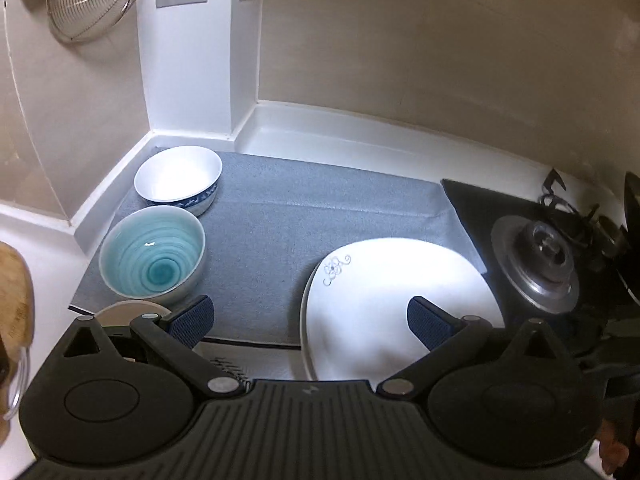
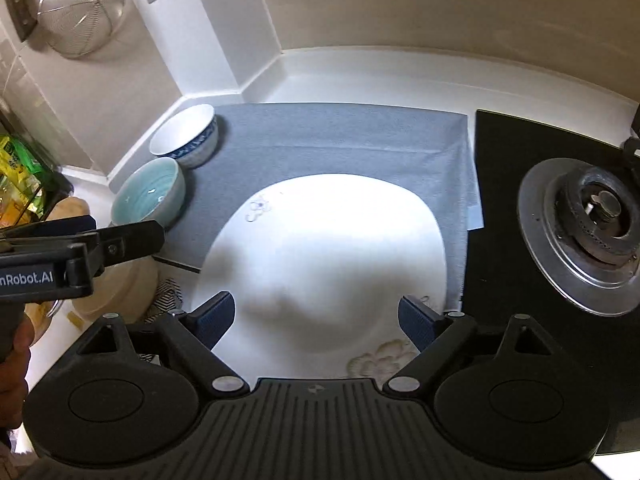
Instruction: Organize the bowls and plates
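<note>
Our right gripper and left gripper hang wide open and empty above the white plates at the grey mat's front edge. We judge nesting the teal bowl with the blue-patterned bowl, at the mat's left edge, calls for a rim grip and a straight lift.

Lit brightly from overhead — white plate blown out by glare, soft shadows beneath; strong fisheye bending, dark vignetted corners.

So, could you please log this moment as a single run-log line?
left tongs: open, empty | right tongs: open, above white plates | plates: stacked on grey mat | bowls: side by side, unstacked
</note>
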Motion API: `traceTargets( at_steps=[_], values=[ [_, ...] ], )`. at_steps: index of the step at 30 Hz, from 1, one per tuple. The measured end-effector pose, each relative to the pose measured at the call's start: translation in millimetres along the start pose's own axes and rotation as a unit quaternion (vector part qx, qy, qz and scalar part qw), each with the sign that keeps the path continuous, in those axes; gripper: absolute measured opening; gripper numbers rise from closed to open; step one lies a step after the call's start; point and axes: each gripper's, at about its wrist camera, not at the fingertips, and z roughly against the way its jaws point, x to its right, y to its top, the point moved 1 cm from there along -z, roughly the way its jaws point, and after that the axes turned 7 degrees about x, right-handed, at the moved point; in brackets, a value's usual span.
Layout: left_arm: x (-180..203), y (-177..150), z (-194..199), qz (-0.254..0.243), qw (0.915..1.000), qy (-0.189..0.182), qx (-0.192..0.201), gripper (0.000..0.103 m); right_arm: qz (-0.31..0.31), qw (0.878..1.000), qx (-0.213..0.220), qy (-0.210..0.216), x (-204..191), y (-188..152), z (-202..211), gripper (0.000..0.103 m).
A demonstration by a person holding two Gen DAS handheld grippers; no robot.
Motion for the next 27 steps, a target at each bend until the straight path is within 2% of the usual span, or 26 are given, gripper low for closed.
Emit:
traceTargets(
  at_steps=[5, 15, 20, 23, 27],
  values=[
    [-1.5, -9.6, 5.3, -0.032, 0.9993, -0.008, -0.018, 0.103, -0.015, 1.000, -0.006, -0.015, -2.2, 1.1, -1.2, 0.091],
    [-25.9, -13.2, 5.1, -0.019, 0.9988, -0.022, -0.039, 0.103, 0.007, 0.999, -0.023, -0.037, -25.6, 4.4, -11.5, 0.091],
    [-30.0, 5.5, 10.5, -0.023, 0.9966, -0.042, -0.067, 0.103, 0.007, 0.998, -0.025, -0.049, -29.8, 12.2, -10.4, 0.091],
    [-29.8, 25.1, 19.0, -0.046, 0.9945, -0.050, -0.080, 0.103, 0.010, 0.998, -0.027, -0.057, -28.3, 17.3, -7.9, 0.091],
    [-30.3, 51.5, 39.5, -0.064, 0.9940, -0.065, -0.060, 0.103, 0.004, 0.997, -0.035, -0.074, -21.9, 19.8, -7.4, 0.091]
  ],
)
